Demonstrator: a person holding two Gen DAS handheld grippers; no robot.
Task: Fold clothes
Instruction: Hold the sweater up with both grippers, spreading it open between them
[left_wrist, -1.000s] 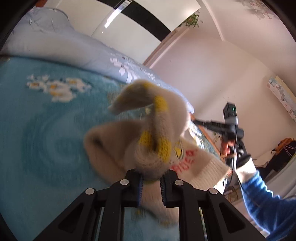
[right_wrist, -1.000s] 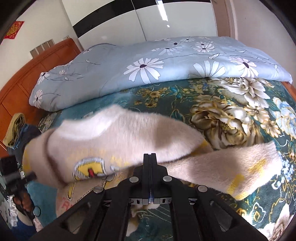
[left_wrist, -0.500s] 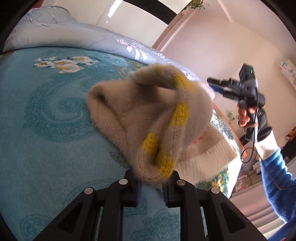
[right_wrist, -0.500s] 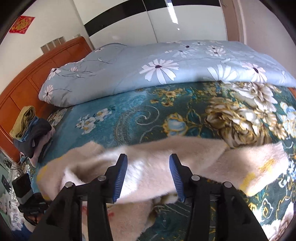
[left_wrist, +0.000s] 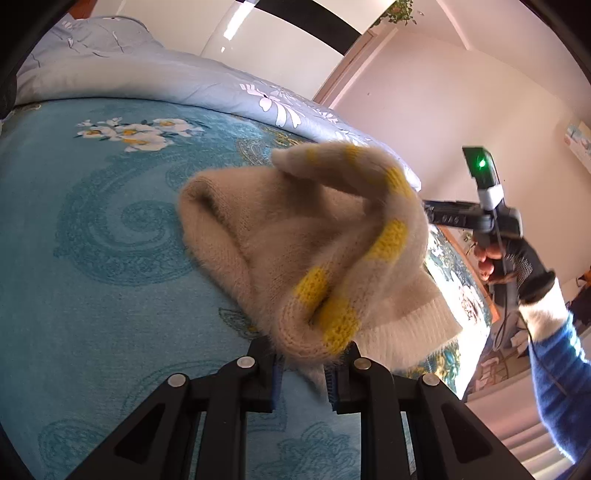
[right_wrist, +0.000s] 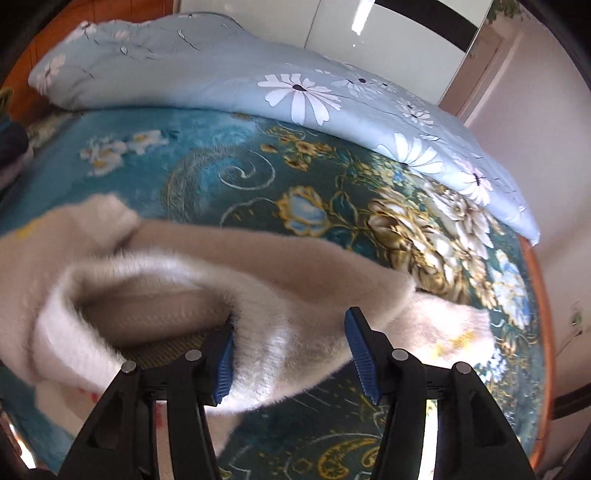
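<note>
A fluffy cream sweater (left_wrist: 295, 236) with yellow patches lies bunched on the teal floral bedspread (left_wrist: 92, 258). My left gripper (left_wrist: 301, 363) is shut on a fold of its yellow-patched sleeve and holds it just above the bed. In the right wrist view the sweater (right_wrist: 207, 295) spreads across the lower left, its white ribbed hem (right_wrist: 55, 332) turned up. My right gripper (right_wrist: 291, 354) is open, with the fluffy fabric lying loose between its blue pads (right_wrist: 223, 365). The right gripper also shows in the left wrist view (left_wrist: 458, 216), held beyond the sweater.
A light blue daisy-print duvet (right_wrist: 295, 85) is heaped along the far side of the bed. A wooden headboard (right_wrist: 44, 40) stands at the left. The bed's right edge (right_wrist: 546, 332) drops to the floor. A pile of dark clothes (right_wrist: 13, 147) sits at far left.
My right gripper was shut on the sweater a second ago; it has opened and let go. The left gripper keeps its hold and has lowered the sleeve toward the bed.
</note>
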